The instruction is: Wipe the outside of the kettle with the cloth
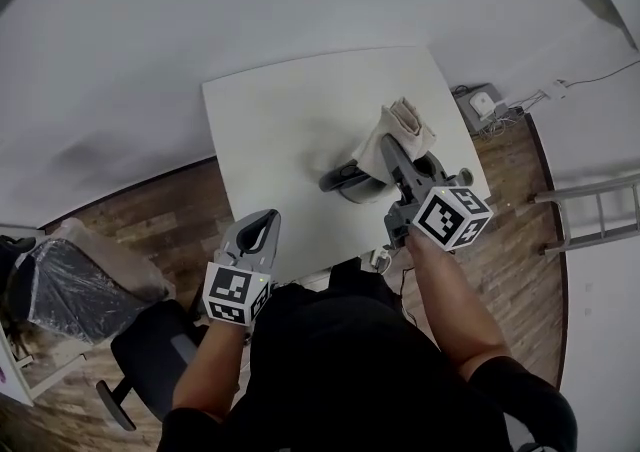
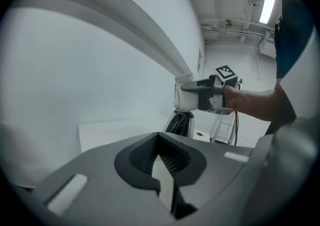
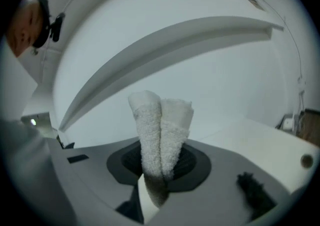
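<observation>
A kettle (image 1: 352, 183) with a grey body and black handle stands on the white table (image 1: 270, 130), near its front right. A folded white cloth (image 1: 402, 125) is pinched in my right gripper (image 1: 392, 152), which is shut on it just above the kettle's far side. The left gripper view shows the cloth (image 2: 186, 99) directly over the kettle's top (image 2: 182, 122); I cannot tell if they touch. In the right gripper view the cloth (image 3: 160, 135) sticks up from the right gripper (image 3: 157, 172). My left gripper (image 1: 268, 222) is shut and holds nothing, at the table's front edge, left of the kettle.
On the wooden floor, a black office chair (image 1: 150, 350) and a plastic-covered bundle (image 1: 60, 285) stand at the left. A ladder (image 1: 600, 210) stands right of the table. A socket box with cables (image 1: 482, 105) lies by the far right corner.
</observation>
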Demonstrator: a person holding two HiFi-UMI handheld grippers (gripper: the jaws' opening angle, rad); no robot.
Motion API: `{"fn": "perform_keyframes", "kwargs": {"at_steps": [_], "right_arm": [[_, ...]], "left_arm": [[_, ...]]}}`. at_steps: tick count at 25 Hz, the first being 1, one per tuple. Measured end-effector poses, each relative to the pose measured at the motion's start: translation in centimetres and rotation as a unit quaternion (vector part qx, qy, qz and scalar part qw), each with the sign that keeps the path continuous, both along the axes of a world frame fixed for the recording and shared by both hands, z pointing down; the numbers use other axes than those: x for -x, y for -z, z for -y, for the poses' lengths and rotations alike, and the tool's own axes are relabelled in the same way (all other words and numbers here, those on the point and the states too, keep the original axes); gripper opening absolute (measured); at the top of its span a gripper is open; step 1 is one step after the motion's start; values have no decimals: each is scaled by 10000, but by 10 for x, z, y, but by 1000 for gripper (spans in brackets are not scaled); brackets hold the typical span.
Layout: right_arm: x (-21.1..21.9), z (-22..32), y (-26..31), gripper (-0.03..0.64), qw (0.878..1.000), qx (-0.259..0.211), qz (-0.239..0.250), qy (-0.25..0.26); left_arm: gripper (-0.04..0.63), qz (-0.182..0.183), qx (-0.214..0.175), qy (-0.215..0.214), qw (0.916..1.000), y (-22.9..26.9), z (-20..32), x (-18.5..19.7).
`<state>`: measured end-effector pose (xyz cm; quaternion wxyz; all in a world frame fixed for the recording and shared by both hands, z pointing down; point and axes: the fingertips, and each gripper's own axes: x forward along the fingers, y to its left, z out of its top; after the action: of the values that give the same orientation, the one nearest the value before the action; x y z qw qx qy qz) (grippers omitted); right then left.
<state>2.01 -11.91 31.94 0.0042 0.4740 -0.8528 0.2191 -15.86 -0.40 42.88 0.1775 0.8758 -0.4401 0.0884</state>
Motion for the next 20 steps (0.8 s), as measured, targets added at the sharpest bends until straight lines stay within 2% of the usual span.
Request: {"fn": "perform_keyframes", "kwargs": {"at_steps": [2, 4, 9, 14, 20], "right_arm": [[7, -1, -14, 95, 9946, 573, 867, -18], [17, -6, -28, 95, 9854, 992, 1381, 100], [76, -41, -69, 95, 9802, 1392, 1083, 898], [119, -69, -117, 95, 9582, 2108, 1395, 1338], [129, -74, -188, 95, 9363, 2862, 1500, 1374]], "left_arm": [[6, 1, 36, 76, 10000, -3, 2, 6], [6, 25, 34, 131, 9999, -2, 4, 7], [6, 52, 91, 130, 9999, -4, -2, 8], [6, 207, 226, 244, 9992, -9, -16, 21], [6, 380, 442, 329, 9978, -17, -26, 28]]}}
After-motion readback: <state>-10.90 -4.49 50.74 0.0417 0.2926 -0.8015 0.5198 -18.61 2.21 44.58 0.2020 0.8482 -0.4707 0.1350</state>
